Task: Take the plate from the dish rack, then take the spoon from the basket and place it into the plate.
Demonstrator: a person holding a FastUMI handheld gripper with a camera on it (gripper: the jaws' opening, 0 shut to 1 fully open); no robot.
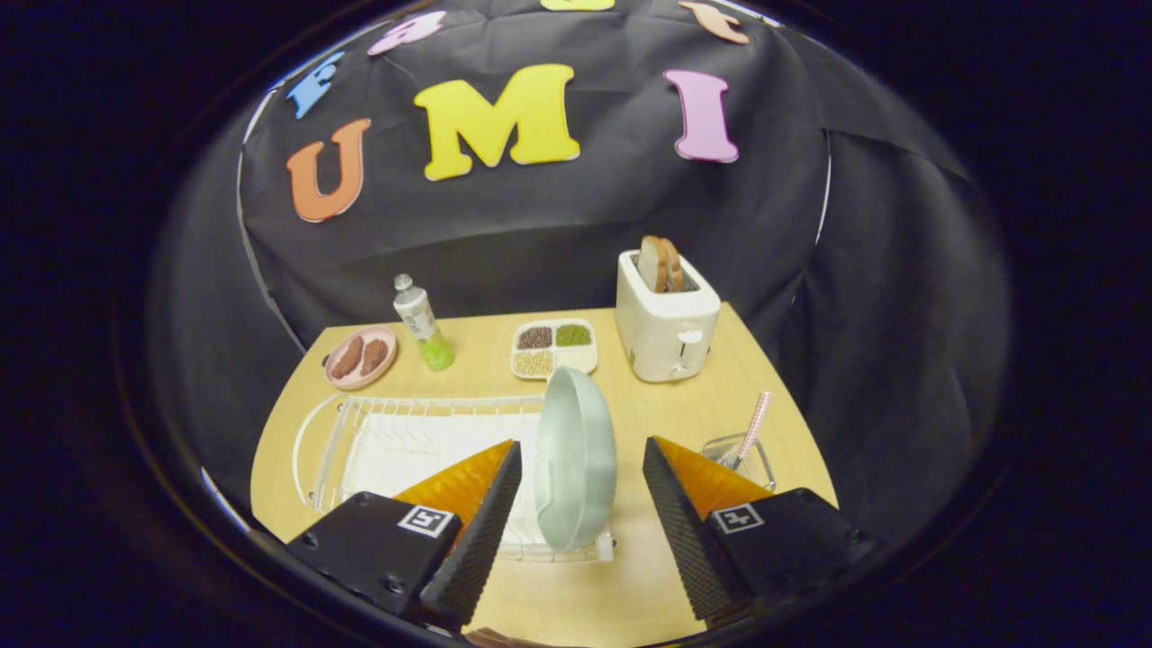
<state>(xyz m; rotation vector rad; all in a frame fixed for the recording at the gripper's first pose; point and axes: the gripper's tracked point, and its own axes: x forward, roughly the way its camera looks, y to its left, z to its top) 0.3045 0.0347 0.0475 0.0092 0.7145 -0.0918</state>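
Plate [576,459] upright between spread fingers [490,504]

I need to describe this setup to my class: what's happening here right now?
A hand-held gripper is open around a pale green plate standing on edge in the white dish rack, with no finger touching it yet. The spoon waits in the clear basket beside the right finger.

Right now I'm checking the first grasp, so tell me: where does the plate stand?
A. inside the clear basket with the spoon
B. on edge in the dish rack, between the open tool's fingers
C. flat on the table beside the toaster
B: the plate stands on edge in the dish rack, between the fingers of the open tool, neither finger touching it.
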